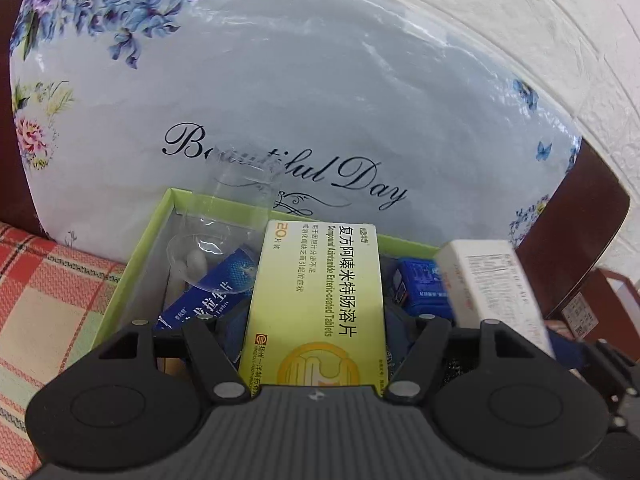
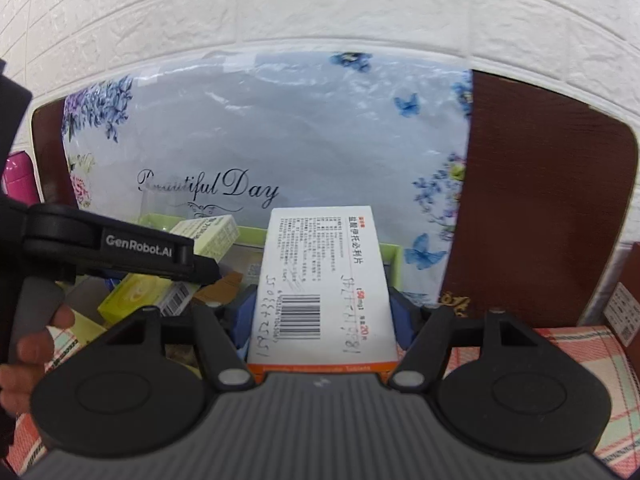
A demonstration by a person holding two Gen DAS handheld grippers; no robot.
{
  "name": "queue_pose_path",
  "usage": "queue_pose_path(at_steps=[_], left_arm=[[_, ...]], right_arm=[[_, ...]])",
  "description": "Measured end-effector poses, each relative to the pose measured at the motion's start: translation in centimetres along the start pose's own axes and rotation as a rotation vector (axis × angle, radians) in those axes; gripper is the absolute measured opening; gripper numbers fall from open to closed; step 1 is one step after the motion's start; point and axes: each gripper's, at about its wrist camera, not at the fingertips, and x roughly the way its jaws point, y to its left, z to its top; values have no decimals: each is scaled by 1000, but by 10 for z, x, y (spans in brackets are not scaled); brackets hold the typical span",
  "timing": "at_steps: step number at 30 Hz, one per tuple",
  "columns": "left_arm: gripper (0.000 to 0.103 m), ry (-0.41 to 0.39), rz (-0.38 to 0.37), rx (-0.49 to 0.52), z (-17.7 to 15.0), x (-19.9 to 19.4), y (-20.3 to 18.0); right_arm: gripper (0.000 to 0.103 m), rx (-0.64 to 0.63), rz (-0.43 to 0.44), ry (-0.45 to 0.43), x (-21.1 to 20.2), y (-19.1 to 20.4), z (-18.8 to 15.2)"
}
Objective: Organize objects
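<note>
My left gripper (image 1: 316, 320) is shut on a yellow-green tablet box (image 1: 316, 300) and holds it over the green cardboard tray (image 1: 136, 256). In the tray lie a blue tablet box (image 1: 208, 296), a clear plastic piece (image 1: 208, 248) and a blue packet (image 1: 420, 284). My right gripper (image 2: 322, 316) is shut on a white medicine box (image 2: 324, 276) with a barcode and handwriting; this box also shows at the right of the left wrist view (image 1: 492, 284). The left gripper (image 2: 120, 248) shows in the right wrist view over the tray, with yellow-green boxes (image 2: 136, 292) below it.
A large floral bag printed "Beautiful Day" (image 1: 300, 112) stands behind the tray against a brown board (image 2: 540, 200) and a white brick wall (image 2: 320, 8). A red plaid cloth (image 1: 44, 292) covers the surface. A pink bottle (image 2: 16, 176) stands at far left.
</note>
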Motion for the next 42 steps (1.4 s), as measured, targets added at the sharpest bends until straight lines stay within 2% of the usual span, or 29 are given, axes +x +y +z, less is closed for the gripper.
queue_pose_path(at_steps=[3,4,6,8,11,16,20,24,28,31,35,42], left_arm=[[79,-14,-56,-50,1,-8,7],[80,-12,-70,-69,0,-13,10],[81,-29,-79,-95,-4,-27,15],[85,-75,-73,-98,-12,-46,18],[89,-135,-42,-66,-27,-69,15],[89,-177,12,6,-57,-101,0],[90,-166,74,31,-82,-122,-9],[90,-91,151,66,-108,-132,-19],[90,-28,227,89,-133,-143,-25],[90,-3,246,104,-145,-152,-29],[90,-13,266,132,-156,-166,-37],[90,-43,283,145,-162,-184,-44]], right_arm=[[67,-34,34,-2,11,8,1],[82,-66,65,8,14,11,-1],[95,-130,74,28,15,13,-6],[96,-160,38,-17,4,6,-13],[103,-135,26,-55,-16,2,-25],[103,-45,32,-21,-48,-7,-39],[103,-9,30,17,-81,-6,-50],[103,0,31,31,-115,-1,-62],[103,33,-7,49,-140,2,-74],[103,76,-15,65,-152,2,-82],[103,77,-41,82,-163,7,-91],[103,60,-69,50,-181,14,-94]])
